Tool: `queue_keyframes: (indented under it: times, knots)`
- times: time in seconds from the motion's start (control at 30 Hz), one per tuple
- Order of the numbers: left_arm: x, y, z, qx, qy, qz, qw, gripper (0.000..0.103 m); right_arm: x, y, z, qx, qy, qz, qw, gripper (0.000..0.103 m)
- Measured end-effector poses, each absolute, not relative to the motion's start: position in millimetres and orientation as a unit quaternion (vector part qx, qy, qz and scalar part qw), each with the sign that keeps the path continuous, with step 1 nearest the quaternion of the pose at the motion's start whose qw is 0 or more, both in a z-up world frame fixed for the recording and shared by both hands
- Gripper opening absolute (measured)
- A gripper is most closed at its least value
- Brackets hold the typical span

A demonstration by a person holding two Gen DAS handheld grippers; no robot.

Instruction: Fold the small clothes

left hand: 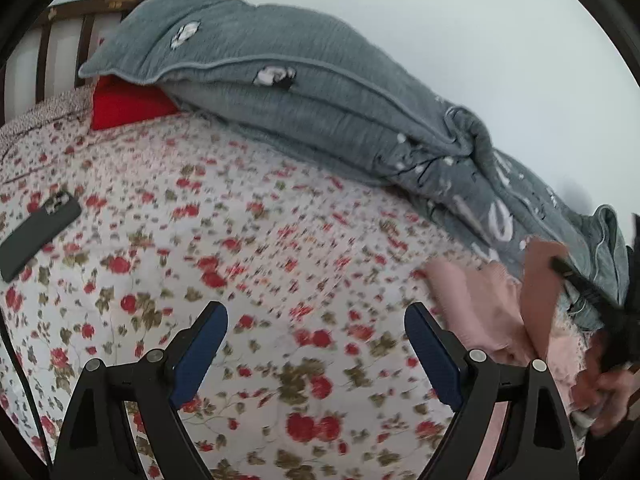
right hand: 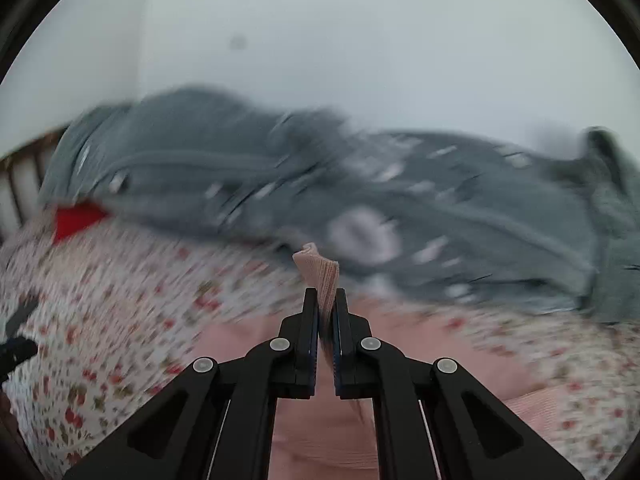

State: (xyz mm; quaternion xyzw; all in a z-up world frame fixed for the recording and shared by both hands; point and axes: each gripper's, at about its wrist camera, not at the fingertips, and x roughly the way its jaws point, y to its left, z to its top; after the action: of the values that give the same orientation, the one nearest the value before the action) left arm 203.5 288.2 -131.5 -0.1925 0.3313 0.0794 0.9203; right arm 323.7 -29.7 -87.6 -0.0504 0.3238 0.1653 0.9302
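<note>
A small pink ribbed garment [right hand: 320,432] hangs over the flowered bedspread [right hand: 120,288]. My right gripper [right hand: 325,300] is shut on a fold of it, and a tip of the pink cloth [right hand: 318,268] sticks up past the fingertips. In the left wrist view the same pink garment [left hand: 492,312] shows at the right, lifted by the other gripper's black finger [left hand: 576,280], with a hand [left hand: 612,396] below it. My left gripper [left hand: 316,316] is open over the bedspread [left hand: 248,264], nothing between its blue pads [left hand: 432,356].
A rumpled grey quilt [left hand: 304,92] runs along the far side of the bed against a pale wall. A red cushion [left hand: 124,104] lies under its left end by the wooden headboard [left hand: 68,28]. A dark phone [left hand: 40,232] rests on the bedspread at the left.
</note>
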Motion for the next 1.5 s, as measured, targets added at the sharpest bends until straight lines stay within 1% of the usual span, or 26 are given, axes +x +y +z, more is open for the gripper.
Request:
queue_keyframes:
  times: [0.13,0.2,0.23,0.27,0.3,0.33,0.37,0.4,0.43,0.47,0.63,0.7,0.77,0.9,0.97,1.03,1.07,1.1,1.13,1.17,1.2,1.3,1.37,1.4,1.47,1.5]
  knots:
    - [216.0,284.0,-149.3,-0.197,0.355,0.067,0.912,0.090,321.9,24.1,-148.8,-0.099,0.381,0.203,0.897,0.006]
    - [223.5,276.8,-152.6,-0.191,0.364,0.057,0.910,0.090,320.2,33.9,-169.8,-0.109,0.404,0.241,0.876,0.015]
    - [228.6,270.2,-152.8,-0.184,0.369,0.050,0.910,0.090,320.0,37.5,-176.2,-0.119,0.421,0.263,0.860,0.027]
    - [231.6,263.8,-151.6,-0.177,0.371,0.043,0.911,0.090,319.4,36.1,-176.7,-0.125,0.429,0.268,0.854,0.035]
    - [234.9,257.8,-150.0,-0.169,0.373,0.036,0.912,0.090,315.4,28.1,-169.8,-0.121,0.428,0.267,0.855,0.038]
    - [237.9,252.1,-148.2,-0.162,0.373,0.030,0.913,0.090,314.1,19.2,-163.5,-0.113,0.425,0.267,0.858,0.046]
    - [243.0,244.0,-146.2,-0.153,0.375,0.022,0.914,0.090,309.3,1.9,-150.5,-0.093,0.415,0.269,0.864,0.057]
    - [248.9,235.9,-144.6,-0.147,0.378,0.015,0.914,0.090,305.0,-17.3,-137.6,-0.073,0.403,0.270,0.871,0.062]
    - [254.4,228.8,-143.3,-0.145,0.382,0.005,0.913,0.090,301.1,-35.1,-127.5,-0.060,0.391,0.267,0.879,0.071]
    - [259.9,222.1,-142.1,-0.146,0.386,-0.007,0.911,0.090,296.5,-58.0,-116.5,-0.053,0.375,0.254,0.890,0.075]
    - [295.6,179.3,-144.0,-0.153,0.411,-0.077,0.896,0.090,289.2,-178.0,-98.2,-0.066,0.338,0.121,0.931,0.076]
    - [314.3,163.4,-149.7,-0.157,0.429,-0.085,0.886,0.090,298.4,-222.5,-102.9,-0.052,0.357,0.066,0.930,0.076]
    - [332.5,149.9,-156.3,-0.159,0.443,-0.092,0.878,0.090,305.2,-269.7,-114.4,0.000,0.380,0.029,0.925,0.076]
    - [365.7,131.3,-183.2,-0.160,0.497,-0.084,0.849,0.088,321.0,-321.1,-151.8,0.106,0.444,0.037,0.889,0.076]
    - [370.2,131.2,-191.9,-0.188,0.495,-0.086,0.844,0.088,329.9,-328.7,-171.4,0.150,0.467,0.055,0.870,0.076]
    - [373.8,125.1,-191.7,-0.174,0.485,-0.076,0.853,0.086,339.5,-328.7,-186.4,0.176,0.487,0.065,0.853,0.076]
    - [375.1,122.6,-190.6,-0.167,0.483,-0.071,0.856,0.070,342.4,-326.0,-190.9,0.174,0.494,0.068,0.849,0.076]
    - [377.2,119.0,-188.8,-0.160,0.481,-0.071,0.859,0.044,346.5,-319.6,-191.0,0.163,0.495,0.069,0.851,0.076]
    - [378.3,116.4,-185.9,-0.157,0.479,-0.080,0.860,0.038,349.1,-313.3,-188.1,0.148,0.489,0.077,0.856,0.063]
    - [380.1,117.1,-182.2,-0.161,0.474,-0.090,0.861,0.021,352.0,-304.9,-182.6,0.129,0.483,0.103,0.860,0.025]
    - [377.0,120.6,-173.4,-0.175,0.455,-0.113,0.866,0.016,351.5,-297.0,-175.7,0.101,0.474,0.110,0.868,0.014]
    - [368.5,124.5,-158.4,-0.186,0.421,-0.131,0.878,0.016,336.9,-290.3,-146.3,0.071,0.397,0.129,0.906,0.012]
    - [372.1,117.6,-169.3,-0.158,0.441,-0.114,0.876,0.018,337.0,-288.7,-148.7,0.060,0.401,0.116,0.907,0.014]
    - [376.8,114.4,-182.2,-0.143,0.462,-0.095,0.870,0.029,343.7,-284.9,-162.5,0.042,0.429,0.097,0.897,0.016]
    - [378.3,117.7,-193.7,-0.154,0.473,-0.092,0.862,0.043,354.6,-282.8,-187.0,0.019,0.476,0.080,0.876,0.036]
    - [375.4,120.7,-191.5,-0.161,0.472,-0.092,0.862,0.045,356.2,-287.6,-193.6,0.027,0.485,0.073,0.871,0.039]
